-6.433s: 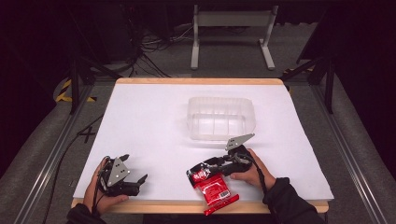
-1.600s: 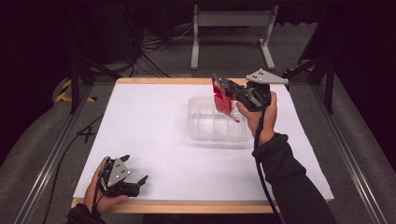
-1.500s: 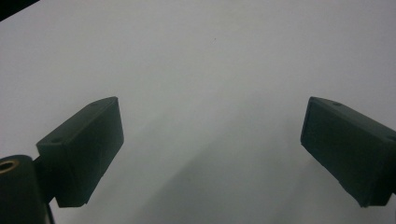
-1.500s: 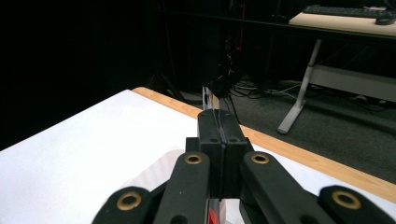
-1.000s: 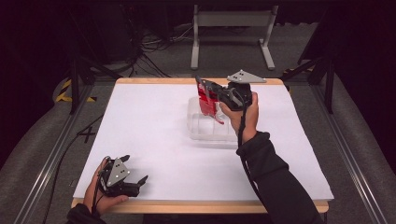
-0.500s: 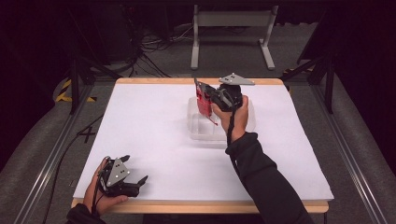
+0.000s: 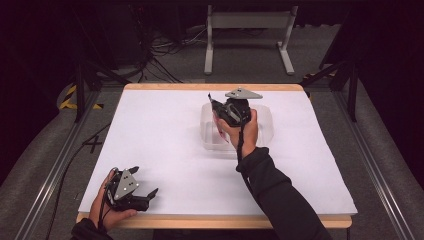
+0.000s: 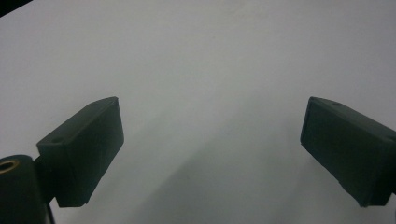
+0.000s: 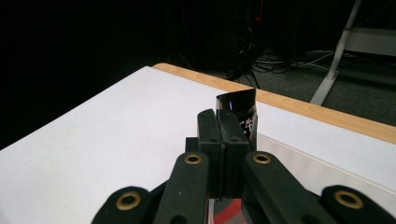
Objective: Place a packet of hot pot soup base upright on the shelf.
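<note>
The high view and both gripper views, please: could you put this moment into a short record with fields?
surface: white table top with a wooden edge
container: clear plastic tub, right of the table's middle
right gripper: held over the tub, jaws shut on a red and black packet
packet position: hanging into the tub's left part; whether it touches the bottom cannot be told
left gripper: near the table's front left corner, jaws wide apart, nothing between them
left hand: holding that gripper at the table's front edge

Tongs (image 8: 212, 158) spread wide — bare white table (image 8: 210, 56) beneath.
</note>
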A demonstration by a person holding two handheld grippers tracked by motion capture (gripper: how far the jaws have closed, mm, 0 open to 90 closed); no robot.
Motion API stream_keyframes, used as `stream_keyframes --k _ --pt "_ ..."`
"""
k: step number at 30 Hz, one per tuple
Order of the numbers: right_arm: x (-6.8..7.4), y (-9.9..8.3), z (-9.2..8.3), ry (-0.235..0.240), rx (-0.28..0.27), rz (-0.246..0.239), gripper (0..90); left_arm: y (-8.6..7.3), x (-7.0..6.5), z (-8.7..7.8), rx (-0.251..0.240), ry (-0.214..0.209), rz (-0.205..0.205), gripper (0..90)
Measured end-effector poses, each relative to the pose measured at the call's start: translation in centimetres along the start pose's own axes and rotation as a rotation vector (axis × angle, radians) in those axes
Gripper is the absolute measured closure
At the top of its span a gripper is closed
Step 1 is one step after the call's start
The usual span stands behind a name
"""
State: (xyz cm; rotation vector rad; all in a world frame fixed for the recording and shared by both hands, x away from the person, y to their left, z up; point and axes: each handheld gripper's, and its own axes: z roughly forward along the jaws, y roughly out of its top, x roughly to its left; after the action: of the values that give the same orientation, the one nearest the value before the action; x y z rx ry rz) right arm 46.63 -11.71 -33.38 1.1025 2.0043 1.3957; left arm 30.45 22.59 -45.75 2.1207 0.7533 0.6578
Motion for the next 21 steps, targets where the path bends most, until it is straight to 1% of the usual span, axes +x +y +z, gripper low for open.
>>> stream_keyframes --k 2,3,4,5,6,8,9,10,13,14,16,17,18,19,21 --pt "0.0 -0.2 -0.1 -0.006 -0.001 -0.020 89.9 0.0 0.0 0.0 0.000 0.000 -0.001 6.7" --pt "0.0 -0.2 -0.1 -0.006 -0.001 -0.020 89.9 0.0 0.0 0.0 0.001 0.001 -0.002 6.7" --pt "-0.2 -0.4 -0.3 0.008 -0.001 -0.026 89.7 0.0 0.0 0.0 0.002 0.000 -0.001 6.7" --pt "-0.2 -0.4 -0.3 0.008 -0.001 -0.026 89.7 0.0 0.0 0.0 0.002 0.000 0.000 6.7" --pt "-0.2 -0.7 -0.4 0.030 -0.002 -0.040 89.6 0.0 0.0 0.0 0.002 0.001 0.000 6.7" --pt "-0.2 -0.8 -0.5 0.037 0.002 -0.042 89.6 0.0 0.0 0.0 0.003 0.001 0.002 6.7" --pt "-0.2 -0.9 -0.6 0.052 0.005 -0.050 89.5 0.0 0.0 0.0 0.002 0.002 0.000 6.7" --pt "-0.2 -1.2 -0.8 0.058 0.009 -0.072 89.4 0.0 0.0 0.0 0.004 0.001 -0.002 6.7" --pt "-0.2 -1.6 -1.1 0.062 0.001 -0.086 89.2 0.0 -0.1 0.1 0.009 0.001 0.004 6.7" --pt "-0.2 -1.7 -1.3 0.058 -0.001 -0.101 88.7 0.0 0.0 0.1 0.007 0.001 0.003 6.7" --pt "-0.3 -1.9 -1.5 0.053 0.001 -0.114 88.1 0.0 0.0 0.1 0.005 0.005 0.004 6.7" --pt "-0.5 -2.0 -1.6 0.056 0.005 -0.114 87.7 0.0 -0.1 0.1 0.010 0.002 0.000 6.7" --pt "-0.7 -2.1 -1.7 0.067 0.009 -0.105 87.5 0.0 0.0 0.1 0.011 0.002 0.008 6.7" --pt "-0.9 -2.2 -1.8 0.071 0.011 -0.098 87.5 0.0 0.0 0.1 0.011 0.002 0.007 6.7" --pt "-1.1 -2.4 -2.1 0.068 0.012 -0.101 87.4 0.0 -0.1 0.1 0.012 0.003 0.006 6.7"
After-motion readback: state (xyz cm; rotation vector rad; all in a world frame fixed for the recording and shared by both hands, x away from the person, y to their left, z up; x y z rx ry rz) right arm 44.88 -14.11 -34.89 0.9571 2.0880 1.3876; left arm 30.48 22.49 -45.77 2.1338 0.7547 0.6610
